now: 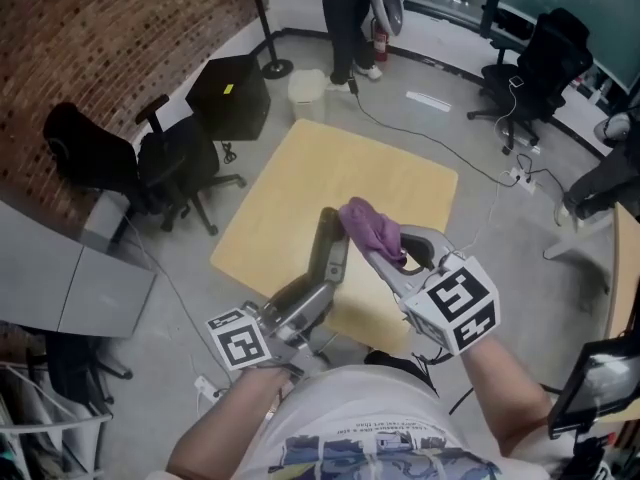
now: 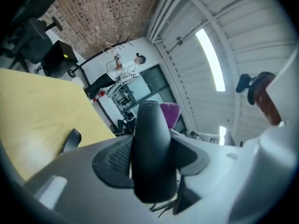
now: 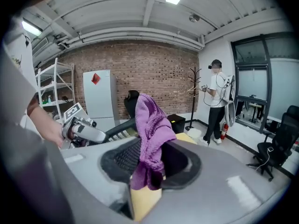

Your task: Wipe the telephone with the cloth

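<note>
Left tongs: the left gripper (image 1: 322, 284) has its jaws partly closed, and they press on both sides of the long black plastic telephone handset (image 2: 150, 148).
Handset: it stands out forward from between the left jaws and is held in the air.
Right tongs: the right gripper (image 1: 388, 256) has its jaws closed on the purple terry cloth (image 3: 152, 134). The cloth bunches above the jaws and its ends hang below them.
Cloth and handset: in the head view the cloth lies at the far end of the handset and seems to touch it.
Below: the pale yellow square wooden table (image 1: 380, 183) is under both.
</note>
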A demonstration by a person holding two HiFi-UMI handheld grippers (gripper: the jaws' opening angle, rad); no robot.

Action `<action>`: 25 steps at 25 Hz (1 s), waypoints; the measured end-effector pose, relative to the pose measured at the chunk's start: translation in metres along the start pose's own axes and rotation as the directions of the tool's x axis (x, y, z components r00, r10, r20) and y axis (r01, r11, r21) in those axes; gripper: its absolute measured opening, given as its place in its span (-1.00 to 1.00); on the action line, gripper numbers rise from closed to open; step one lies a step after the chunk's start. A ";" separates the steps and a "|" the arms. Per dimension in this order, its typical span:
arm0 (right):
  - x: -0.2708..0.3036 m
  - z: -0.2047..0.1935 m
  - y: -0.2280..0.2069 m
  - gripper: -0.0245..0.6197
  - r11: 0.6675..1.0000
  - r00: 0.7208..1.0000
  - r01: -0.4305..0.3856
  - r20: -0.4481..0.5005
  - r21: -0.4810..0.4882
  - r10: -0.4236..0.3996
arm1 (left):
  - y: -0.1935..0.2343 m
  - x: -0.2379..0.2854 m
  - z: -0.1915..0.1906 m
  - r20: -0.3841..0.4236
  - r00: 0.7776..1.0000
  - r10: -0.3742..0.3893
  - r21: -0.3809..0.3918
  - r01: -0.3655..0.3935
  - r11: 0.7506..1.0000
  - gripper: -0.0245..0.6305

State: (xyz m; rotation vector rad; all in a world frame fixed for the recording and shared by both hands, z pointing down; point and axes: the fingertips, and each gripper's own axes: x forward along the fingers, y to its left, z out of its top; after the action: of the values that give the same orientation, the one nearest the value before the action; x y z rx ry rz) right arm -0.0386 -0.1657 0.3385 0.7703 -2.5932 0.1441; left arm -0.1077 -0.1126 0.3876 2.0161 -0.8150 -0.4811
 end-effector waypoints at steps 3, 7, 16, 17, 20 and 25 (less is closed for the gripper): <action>0.006 0.001 0.004 -0.56 1.000 1.000 -0.027 0.015 0.005 0.027 | 0.001 0.005 0.006 0.037 0.999 -0.034 -0.083 0.037 0.996 -0.16; 0.012 0.000 0.016 -0.56 0.997 0.996 -0.082 0.018 0.005 0.082 | -0.006 0.013 0.015 0.124 0.984 -0.125 -0.228 0.151 0.962 -0.16; 0.009 -0.016 0.040 -0.56 0.975 0.975 -0.220 -0.017 -0.019 0.219 | -0.013 0.033 0.028 0.228 0.953 -0.201 -0.322 0.269 0.908 -0.16; 0.008 -0.017 0.043 -0.56 0.972 0.973 -0.231 -0.022 -0.028 0.231 | -0.013 0.034 0.031 0.236 0.950 -0.206 -0.323 0.277 0.905 -0.16; 0.005 -0.020 0.050 -0.56 0.964 0.965 -0.260 -0.034 -0.052 0.258 | -0.014 0.038 0.037 0.251 0.943 -0.220 -0.319 0.296 0.900 -0.16; -0.002 -0.030 0.055 -0.56 0.953 0.956 -0.291 -0.070 -0.080 0.286 | -0.013 0.040 0.044 0.282 0.932 -0.228 -0.319 0.315 0.894 -0.16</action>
State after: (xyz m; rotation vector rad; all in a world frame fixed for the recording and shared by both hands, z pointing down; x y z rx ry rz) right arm -0.0554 -0.1117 0.3657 0.3458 -2.6235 0.1338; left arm -0.1014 -0.1613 0.3525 1.7521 -0.5311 -0.9782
